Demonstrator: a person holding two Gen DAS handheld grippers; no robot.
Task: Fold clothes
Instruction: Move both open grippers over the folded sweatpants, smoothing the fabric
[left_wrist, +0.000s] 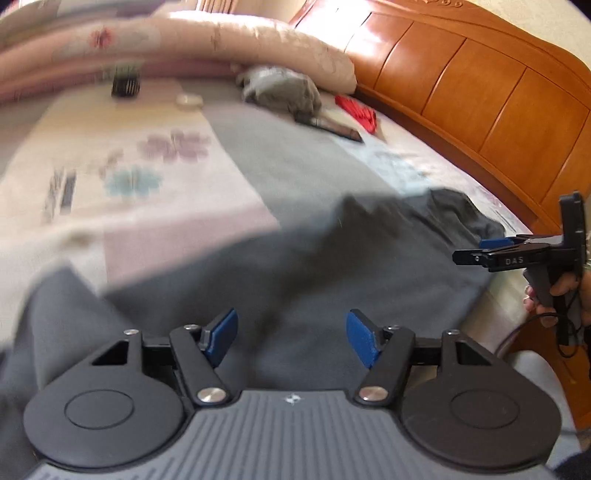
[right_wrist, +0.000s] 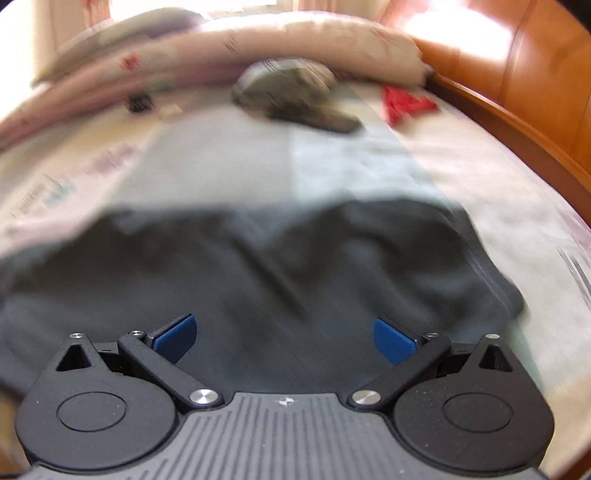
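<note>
I'm over a bed (left_wrist: 155, 206) with a pale flower-print sheet, a rolled quilt (left_wrist: 221, 40) along its far side and an orange wooden headboard (left_wrist: 480, 99) on the right. A dark grey garment (right_wrist: 258, 266) lies spread on the near part of the bed, under and beyond both grippers. My left gripper (left_wrist: 291, 338) and right gripper (right_wrist: 284, 341) have their blue fingers (right_wrist: 175, 338) parted, gripping nothing.
</note>
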